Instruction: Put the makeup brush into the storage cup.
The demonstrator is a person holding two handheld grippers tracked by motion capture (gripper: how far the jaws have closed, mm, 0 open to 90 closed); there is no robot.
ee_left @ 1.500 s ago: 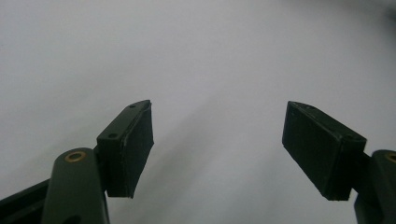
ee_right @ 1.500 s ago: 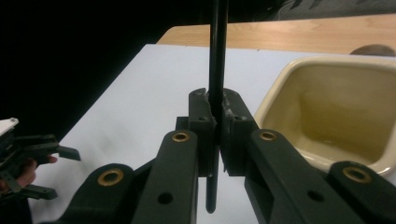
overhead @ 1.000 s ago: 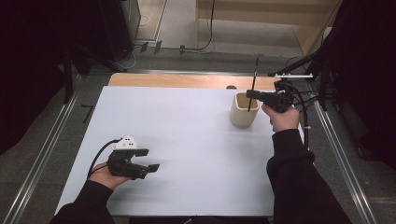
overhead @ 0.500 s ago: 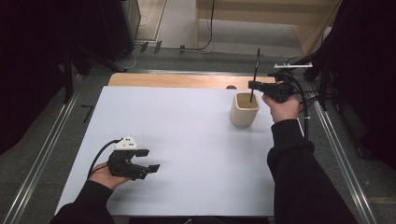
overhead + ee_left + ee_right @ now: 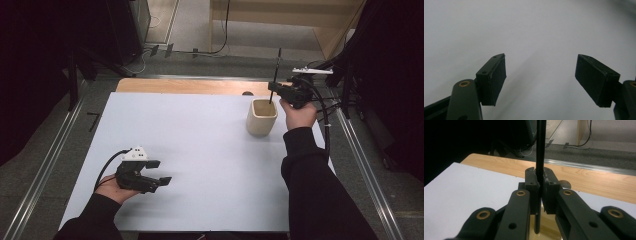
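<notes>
— What does the right gripper (image 5: 274, 91) have?

— Its fingers (image 5: 532, 185) are clamped on a thin black rod (image 5: 540, 150). The rod stands nearly upright, pinched between the two pads, most of its length rising above them.

— And below the fingers?

— The rod's lower end hangs just under the pads, over the open mouth of a cream cup (image 5: 261, 117). I cannot tell whether the tip touches the cup's inside. The cup stands on the white table (image 5: 200, 130), right beside that gripper.

— The left gripper (image 5: 157, 172)?

— Released. Its fingers (image 5: 492, 80) stand wide apart with nothing but bare table surface between them, and it rests in the person's hand low over the near side, well apart from the cup and rod.
</notes>
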